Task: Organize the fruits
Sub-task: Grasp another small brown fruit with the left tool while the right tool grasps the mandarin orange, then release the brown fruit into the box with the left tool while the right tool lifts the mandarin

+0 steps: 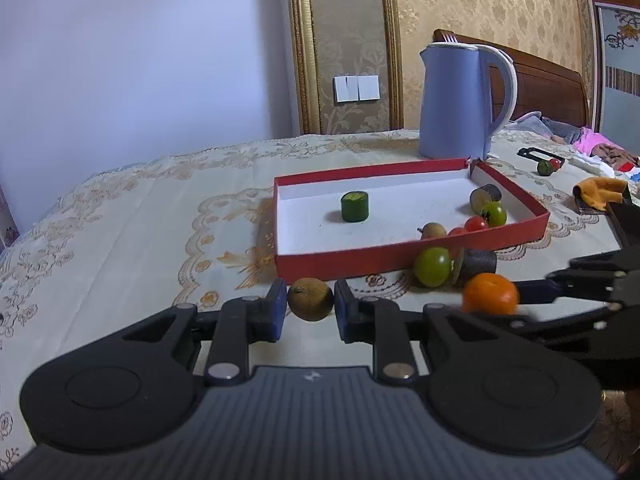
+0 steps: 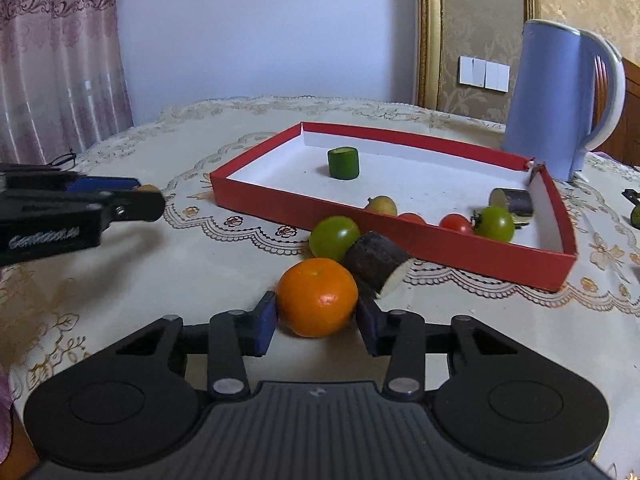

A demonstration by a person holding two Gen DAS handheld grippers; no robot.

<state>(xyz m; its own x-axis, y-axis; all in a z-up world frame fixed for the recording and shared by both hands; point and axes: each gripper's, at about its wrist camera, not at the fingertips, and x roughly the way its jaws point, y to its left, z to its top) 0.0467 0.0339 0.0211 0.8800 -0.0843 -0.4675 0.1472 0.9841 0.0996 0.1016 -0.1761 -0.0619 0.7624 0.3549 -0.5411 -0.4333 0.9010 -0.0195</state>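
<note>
My left gripper [image 1: 310, 304] is shut on a small brown round fruit [image 1: 310, 299], just in front of the red box's [image 1: 360, 266] near wall. In the right wrist view my right gripper [image 2: 316, 308] has both blue pads against an orange [image 2: 317, 297] that rests on the tablecloth. A green tomato [image 2: 334, 237] and a dark cylinder piece [image 2: 378, 264] lie right behind the orange, outside the red box [image 2: 440, 244]. Inside the box are a green cylinder [image 2: 343, 163], a small tan fruit [image 2: 382, 205], red tomatoes [image 2: 456, 223], a green tomato [image 2: 495, 223] and another dark piece [image 2: 514, 201].
A tall blue kettle [image 2: 560, 100] stands behind the box's far right corner. Further right on the table lie two small fruits [image 1: 545, 167] and an orange cloth [image 1: 598, 194]. The left gripper [image 2: 148, 196] reaches in from the left in the right wrist view.
</note>
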